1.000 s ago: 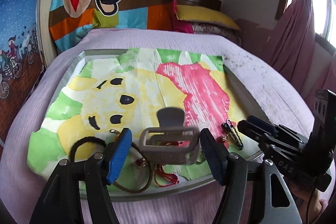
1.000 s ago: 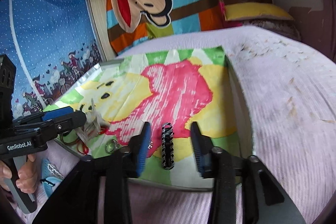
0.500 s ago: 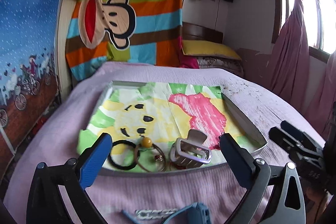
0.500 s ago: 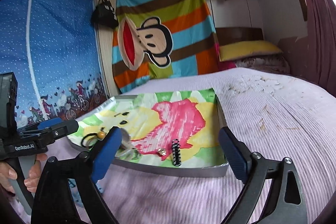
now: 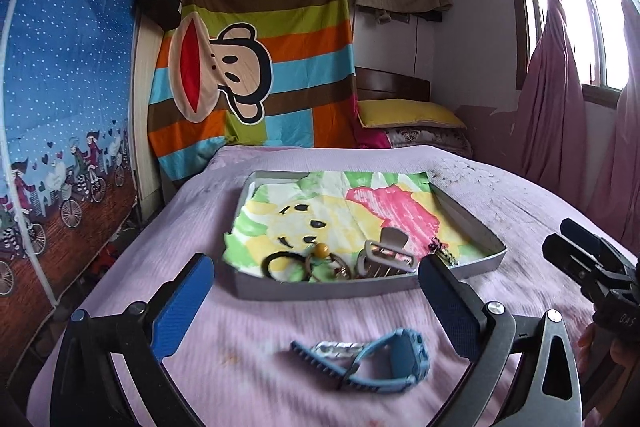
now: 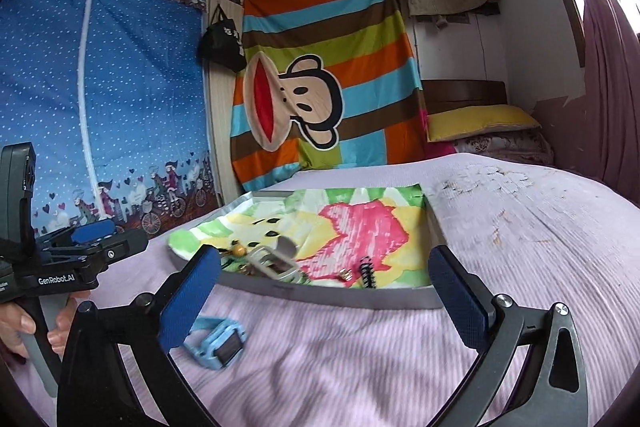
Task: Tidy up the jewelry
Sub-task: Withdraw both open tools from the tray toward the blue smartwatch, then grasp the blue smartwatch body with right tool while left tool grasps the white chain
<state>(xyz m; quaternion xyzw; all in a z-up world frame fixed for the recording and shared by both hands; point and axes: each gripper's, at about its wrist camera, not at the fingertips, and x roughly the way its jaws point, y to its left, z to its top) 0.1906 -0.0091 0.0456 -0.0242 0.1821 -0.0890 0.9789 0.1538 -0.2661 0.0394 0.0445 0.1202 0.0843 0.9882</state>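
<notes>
Nearby: blue watch (image 5: 384, 359) on bedspread (image 5: 280, 367) | tray (image 5: 360, 287) beyond (both tongs agape)

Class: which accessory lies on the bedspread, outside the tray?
The blue watch, on the purple bedspread before the tray; the grey claw clip lies inside it.

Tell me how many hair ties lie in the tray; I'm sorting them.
2: a black hair tie at the tray's near-left, and a brown one with an orange bead overlapping it. Others may be hidden.
</notes>
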